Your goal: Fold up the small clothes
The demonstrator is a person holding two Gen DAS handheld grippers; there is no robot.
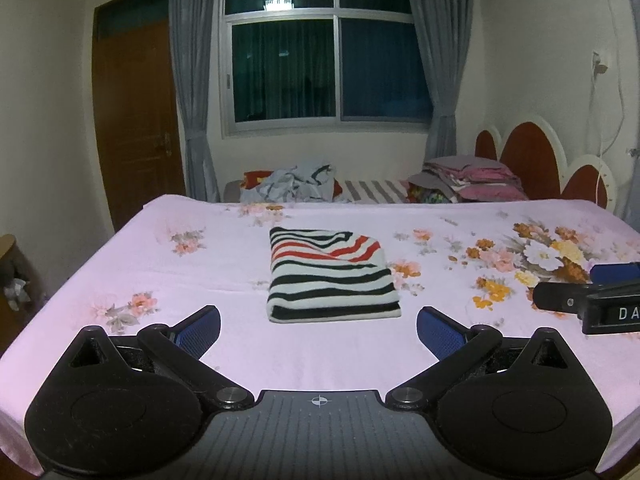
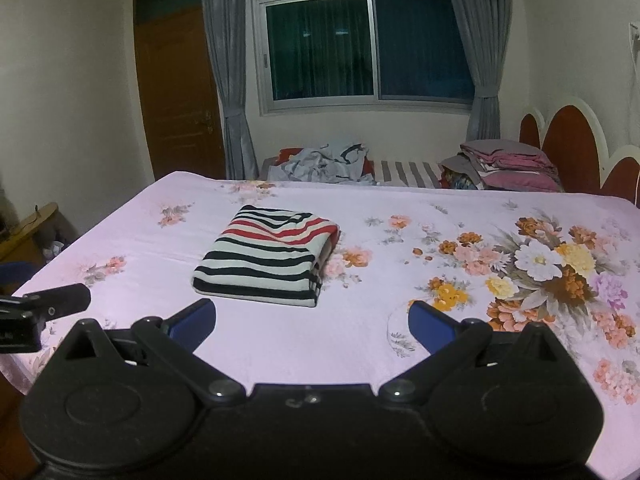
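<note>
A striped garment [image 1: 330,276] in black, white and red lies folded into a neat rectangle on the pink floral bed sheet [image 1: 200,264]. My left gripper [image 1: 319,326] is open just in front of its near edge, nothing between the blue pads. In the right wrist view the same striped garment [image 2: 268,258] lies ahead and to the left. My right gripper [image 2: 312,322] stands wide open and holds nothing, apart from the cloth. The right gripper's finger [image 1: 576,300] shows at the right edge of the left view, and the left gripper's finger [image 2: 52,304] at the left edge of the right view.
A heap of crumpled grey clothes [image 1: 296,184] and a stack of folded pink and grey bedding [image 1: 476,180] lie beyond the bed's far edge. A red scalloped headboard [image 1: 532,160] stands at the right, a brown door [image 1: 136,120] at the left, a window behind.
</note>
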